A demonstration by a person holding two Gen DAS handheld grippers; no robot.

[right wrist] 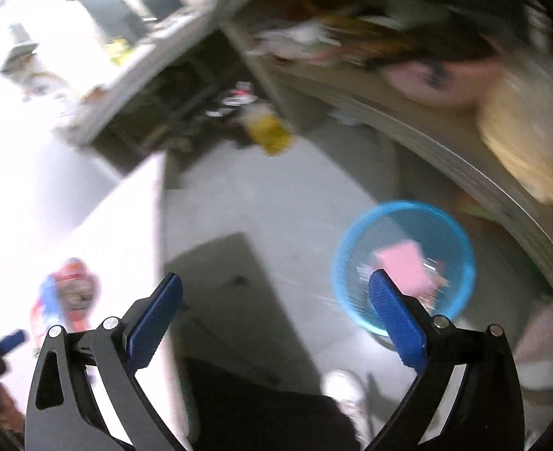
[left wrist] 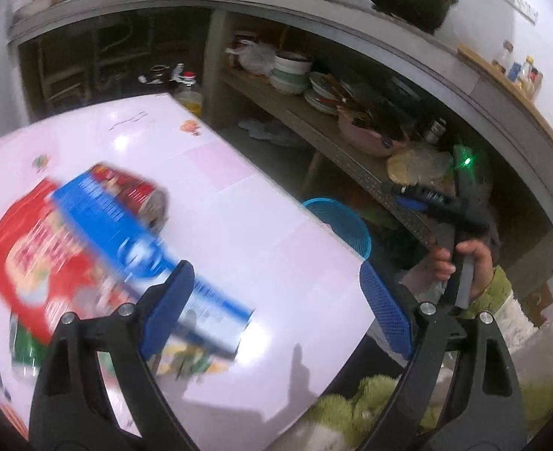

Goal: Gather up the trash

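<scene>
Trash lies heaped on the pink-white table point(left wrist: 261, 225): a long blue box point(left wrist: 126, 233) across a red box point(left wrist: 28, 259), a red can point(left wrist: 133, 191) behind them and a green can point(left wrist: 24, 353) at the near left. My left gripper point(left wrist: 276, 282) hangs open above the table's right part, with the blue box's end behind its left finger and nothing clamped. My right gripper point(right wrist: 276, 282) is open and empty over the floor, its right finger in front of a blue mesh basket point(right wrist: 404, 263) that holds a pink flat packet point(right wrist: 400, 259). The same basket point(left wrist: 340, 225) stands beyond the table edge.
A low shelf point(left wrist: 314, 120) with bowls, plates and a pink pan runs along the far side, close behind the basket. A yellow bottle point(right wrist: 269, 131) stands on the floor. A hand point(left wrist: 472, 259) in a green sleeve grips the other tool's handle at the right. The right wrist view is blurred.
</scene>
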